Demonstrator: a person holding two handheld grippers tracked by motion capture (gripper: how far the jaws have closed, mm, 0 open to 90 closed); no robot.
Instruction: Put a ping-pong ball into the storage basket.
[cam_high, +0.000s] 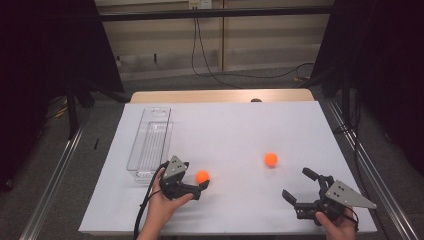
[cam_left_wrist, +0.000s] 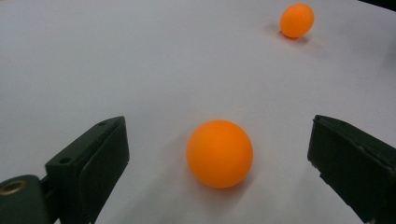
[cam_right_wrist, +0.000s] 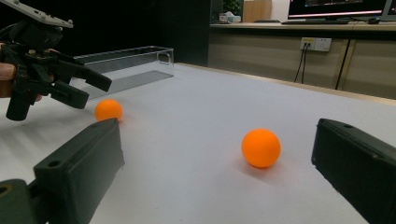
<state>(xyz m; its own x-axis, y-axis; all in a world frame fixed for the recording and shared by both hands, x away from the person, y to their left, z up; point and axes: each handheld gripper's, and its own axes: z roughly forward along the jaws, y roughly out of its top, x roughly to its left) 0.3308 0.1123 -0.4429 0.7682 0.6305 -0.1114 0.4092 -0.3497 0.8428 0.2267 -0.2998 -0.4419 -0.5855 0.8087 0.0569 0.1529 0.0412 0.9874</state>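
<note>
2 orange balls lay on the white bench (cam_high: 225, 130). Nearest, the near ball (cam_high: 202, 176), smooth, round and matte, sat between the spread jaws of the left gripper (cam_high: 196, 189), touching neither. The right gripper (cam_high: 300, 187) also had its jaws apart, well short of the far ball (cam_high: 271, 159). Beyond the left gripper stood a clear plastic bin (cam_high: 150, 142), nothing visible inside.

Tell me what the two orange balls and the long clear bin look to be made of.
Near orange ball and far orange ball: likely thin matte plastic, like table-tennis balls; even colour, soft dull shading, no sharp glare. Clear bin: apparently rigid glossy plastic, acrylic perhaps; the white table shows through its walls, and its edges catch light. Glass can't be ruled out.
</note>
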